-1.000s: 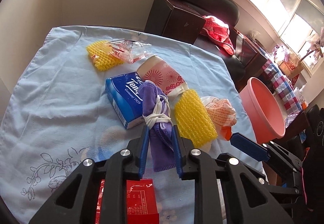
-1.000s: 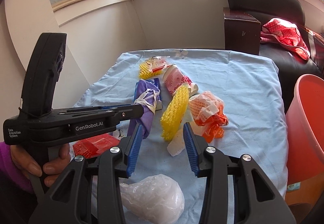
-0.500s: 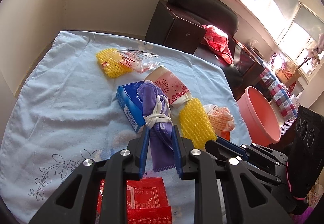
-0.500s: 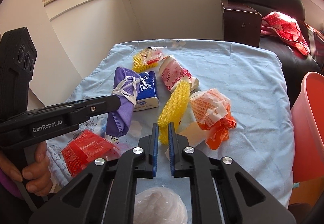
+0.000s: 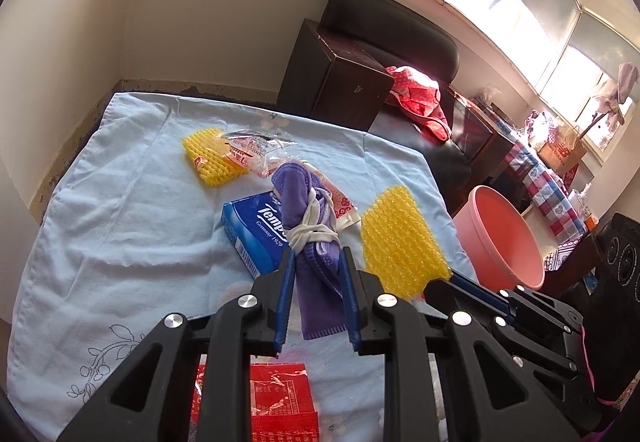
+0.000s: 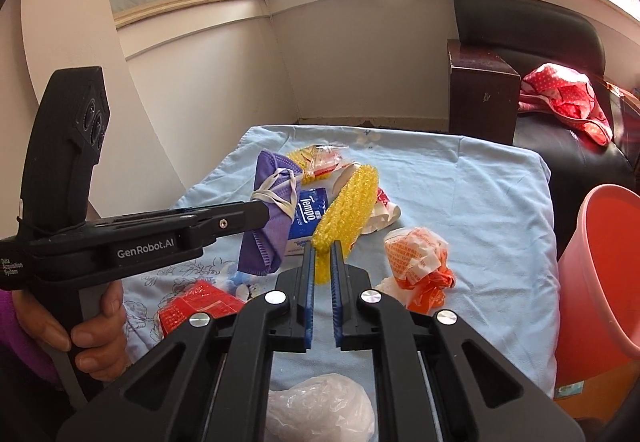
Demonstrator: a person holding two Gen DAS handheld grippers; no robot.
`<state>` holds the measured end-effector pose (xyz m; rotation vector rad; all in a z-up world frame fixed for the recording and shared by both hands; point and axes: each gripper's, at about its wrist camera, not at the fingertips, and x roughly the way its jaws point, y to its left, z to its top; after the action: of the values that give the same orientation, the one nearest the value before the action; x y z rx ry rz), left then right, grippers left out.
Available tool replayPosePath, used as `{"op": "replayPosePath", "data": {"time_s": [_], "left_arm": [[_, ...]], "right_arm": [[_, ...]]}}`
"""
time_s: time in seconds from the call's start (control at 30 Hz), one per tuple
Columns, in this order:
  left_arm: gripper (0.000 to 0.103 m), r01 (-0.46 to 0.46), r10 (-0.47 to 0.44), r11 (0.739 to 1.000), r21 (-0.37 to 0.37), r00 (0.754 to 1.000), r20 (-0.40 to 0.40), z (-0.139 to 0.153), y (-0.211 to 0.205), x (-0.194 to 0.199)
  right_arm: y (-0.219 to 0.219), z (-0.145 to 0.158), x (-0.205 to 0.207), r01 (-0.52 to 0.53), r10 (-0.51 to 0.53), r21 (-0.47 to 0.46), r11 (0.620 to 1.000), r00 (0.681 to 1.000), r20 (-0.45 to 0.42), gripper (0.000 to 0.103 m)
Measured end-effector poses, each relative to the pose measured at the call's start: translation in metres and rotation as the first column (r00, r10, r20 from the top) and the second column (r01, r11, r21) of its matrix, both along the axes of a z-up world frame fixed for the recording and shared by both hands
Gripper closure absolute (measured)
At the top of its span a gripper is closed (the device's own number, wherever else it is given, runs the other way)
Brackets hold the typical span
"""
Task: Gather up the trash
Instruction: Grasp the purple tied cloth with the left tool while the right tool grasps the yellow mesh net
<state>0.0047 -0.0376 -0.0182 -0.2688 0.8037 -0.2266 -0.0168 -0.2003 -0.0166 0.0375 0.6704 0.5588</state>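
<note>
**Both hand-held grippers loaded, bucket to the right**

The yellow foam net (image 6: 347,206) is pinched by the right hand-held gripper (image 6: 321,262), long axis running away from it. The left hand-held gripper (image 5: 318,270) clamps a purple mask (image 5: 308,226). The pink bucket (image 6: 600,266) stands right of the blue-clothed worktop (image 6: 488,210), nearer the right hand; beyond, a window.

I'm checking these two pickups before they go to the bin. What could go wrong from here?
1. The right gripper pinches only the bottom edge of the yellow foam net; such a light, floppy piece may slip out on the way to the pink bin.
2. The left gripper holds the purple mask mid-body, its lower end hanging, so it could snag the tissue pack or slide free.
</note>
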Motion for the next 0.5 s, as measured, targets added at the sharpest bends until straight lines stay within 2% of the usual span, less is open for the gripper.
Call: {"op": "replayPosePath", "data": {"time_s": [0.17,0.5], "left_arm": [[0.081,0.028,-0.028,1.0,0.004,0.999,0.035,0.012,-0.014,0.002],[0.081,0.115,-0.116,0.993,0.012,0.987,0.113,0.038,-0.061,0.007]], "right_arm": [[-0.022,0.011,-0.003,0.053,-0.054,0.018,0.998,0.998,0.044,0.095],[-0.068,0.015,-0.008,0.183,-0.186,0.035,0.982,0.978,0.093,0.095]]}}
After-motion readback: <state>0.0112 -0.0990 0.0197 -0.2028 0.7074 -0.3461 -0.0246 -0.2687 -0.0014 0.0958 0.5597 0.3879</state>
